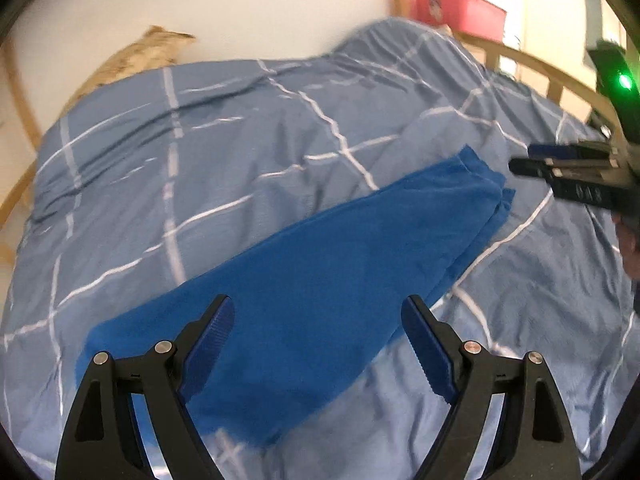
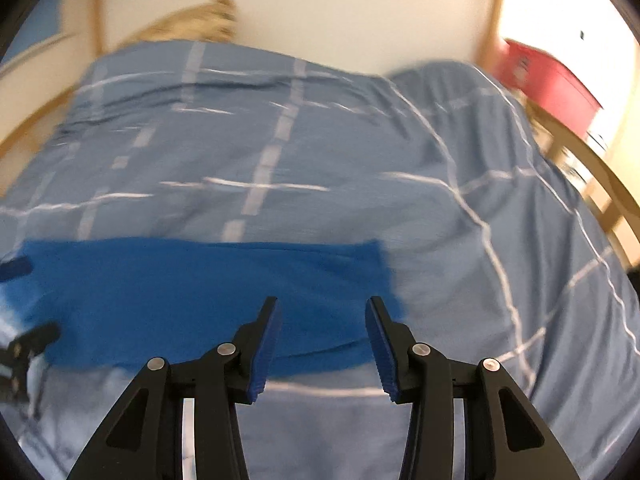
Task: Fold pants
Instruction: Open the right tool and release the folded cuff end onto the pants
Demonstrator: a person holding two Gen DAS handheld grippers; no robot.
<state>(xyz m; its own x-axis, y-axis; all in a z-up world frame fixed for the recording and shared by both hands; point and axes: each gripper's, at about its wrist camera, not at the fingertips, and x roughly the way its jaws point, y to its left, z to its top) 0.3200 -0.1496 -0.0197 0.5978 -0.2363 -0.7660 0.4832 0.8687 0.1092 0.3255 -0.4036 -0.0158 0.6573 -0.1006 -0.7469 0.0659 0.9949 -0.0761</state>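
Note:
The blue pants (image 1: 320, 280) lie flat on the bed as a long folded strip, running from lower left to upper right in the left wrist view. My left gripper (image 1: 316, 320) is open and empty, hovering over the wide end. The right gripper (image 1: 560, 176) shows at the right edge, near the narrow cuff end. In the right wrist view the pants (image 2: 180, 300) stretch across the lower left, and my right gripper (image 2: 322, 320) is open and empty above their right end. The left gripper's fingers (image 2: 24, 344) show at the left edge.
The bed has a light blue duvet with white lines (image 1: 200, 160), wrinkled. A wooden bed frame (image 1: 540, 64) runs along the right. A red box (image 1: 456, 8) stands beyond it. A tan pillow (image 1: 140, 56) lies by the white wall.

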